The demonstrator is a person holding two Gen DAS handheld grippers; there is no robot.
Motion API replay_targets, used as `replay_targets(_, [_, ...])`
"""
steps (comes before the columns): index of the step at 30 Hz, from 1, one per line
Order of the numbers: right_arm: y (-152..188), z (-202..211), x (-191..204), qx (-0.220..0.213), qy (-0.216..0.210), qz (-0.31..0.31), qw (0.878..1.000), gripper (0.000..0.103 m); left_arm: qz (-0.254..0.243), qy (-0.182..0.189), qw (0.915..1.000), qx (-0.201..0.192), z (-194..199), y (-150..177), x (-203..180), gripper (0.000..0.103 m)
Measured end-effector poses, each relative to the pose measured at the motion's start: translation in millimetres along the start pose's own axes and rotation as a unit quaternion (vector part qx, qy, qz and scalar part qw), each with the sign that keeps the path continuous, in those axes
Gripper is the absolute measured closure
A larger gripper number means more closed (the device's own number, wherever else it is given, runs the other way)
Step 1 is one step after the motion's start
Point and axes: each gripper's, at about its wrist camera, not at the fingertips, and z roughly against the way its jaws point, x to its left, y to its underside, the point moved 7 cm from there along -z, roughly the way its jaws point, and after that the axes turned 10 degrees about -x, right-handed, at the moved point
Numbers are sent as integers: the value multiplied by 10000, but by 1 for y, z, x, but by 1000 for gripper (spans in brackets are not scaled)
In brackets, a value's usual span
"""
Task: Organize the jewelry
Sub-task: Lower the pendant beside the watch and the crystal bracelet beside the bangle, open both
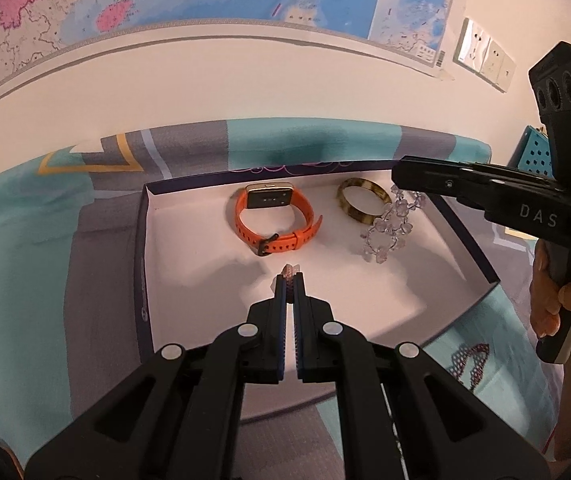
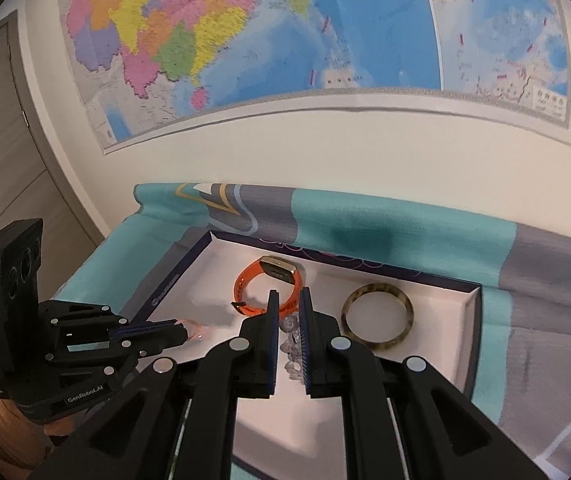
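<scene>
The left gripper (image 1: 290, 280) has its jaws pinched on a small pink crystal piece (image 1: 288, 269) over the white tray (image 1: 205, 248); a thin hold, it could slip. The right gripper (image 2: 288, 300) hangs the clear bead bracelet (image 1: 389, 224) from closed jaws; it may snag the tortoiseshell bangle (image 2: 379, 316).

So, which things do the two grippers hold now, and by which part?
Left gripper: small pinkish clear piece, pinched at its fingertips. Right gripper: clear bead bracelet, by one end.
</scene>
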Motion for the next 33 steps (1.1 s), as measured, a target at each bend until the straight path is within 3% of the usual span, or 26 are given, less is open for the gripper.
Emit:
replay_targets(5, [-1,-8,-6,-10,-53,-105,9999,95,24,-40,10000,72,-10,2,3,99])
replay_targets(16, [23,-22,-33,438,321,49,9985,95,-27,-187,9995,266,-27,8,7,99])
replay_targets(33, [40,-27,-42,714,477,138,9962,91,-58,-292,9986,439,-42,8,11,98])
